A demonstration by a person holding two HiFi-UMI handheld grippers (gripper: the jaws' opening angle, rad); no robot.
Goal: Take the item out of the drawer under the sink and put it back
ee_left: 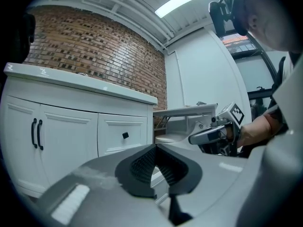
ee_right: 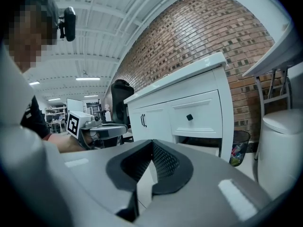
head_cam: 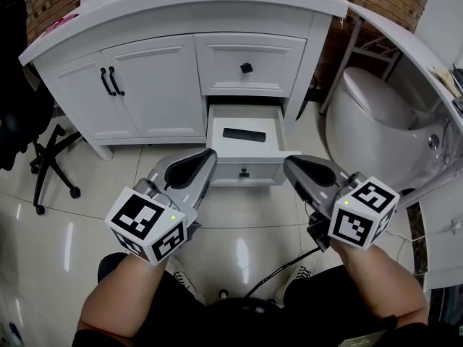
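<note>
Beneath the white vanity top (head_cam: 181, 6), the open white drawer (head_cam: 244, 166) at centre holds a flat black rectangular item (head_cam: 244, 134); the grey left gripper (head_cam: 209, 154) and right gripper (head_cam: 288, 164) below, both pressed together, may shove it back unless opened.

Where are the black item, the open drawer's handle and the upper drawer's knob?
black item (head_cam: 244, 134), head view, middle of its top face
open drawer's handle (head_cam: 244, 172), head view, middle of the handle
upper drawer's knob (head_cam: 246, 67), head view, its front face

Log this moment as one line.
lower drawer: open | black flat item: inside | left gripper: shut, empty | right gripper: shut, empty
</note>
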